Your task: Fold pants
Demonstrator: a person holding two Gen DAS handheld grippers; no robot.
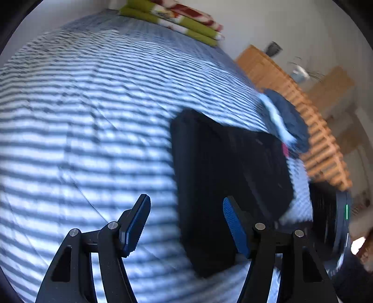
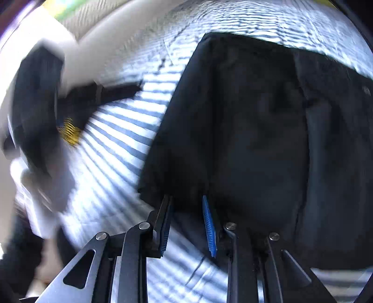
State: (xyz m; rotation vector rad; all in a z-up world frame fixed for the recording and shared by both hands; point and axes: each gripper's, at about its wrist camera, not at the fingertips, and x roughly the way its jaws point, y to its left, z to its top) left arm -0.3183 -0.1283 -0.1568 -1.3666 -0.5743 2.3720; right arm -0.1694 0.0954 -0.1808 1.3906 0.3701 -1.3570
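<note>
We hold 2 grippers over a bed with a blue-and-white striped sheet (image 1: pixel 93 111), where the black pants (image 1: pixel 223 177) lie folded into a compact rectangle right of centre in the left wrist view. Our left gripper (image 1: pixel 186 223) hangs above the sheet at the lower middle of the frame, fingers spread wide and holding nothing, the pants' near edge just beside its right finger. In the right wrist view the pants (image 2: pixel 256 139) fill the centre and right; our right gripper (image 2: pixel 186 226) sits at their lower left corner, fingers parted narrowly and empty. The flat bundle suggests the folding is largely done. Folded blankets (image 1: pixel 177 18) rest at the upper middle, well apart.
</note>
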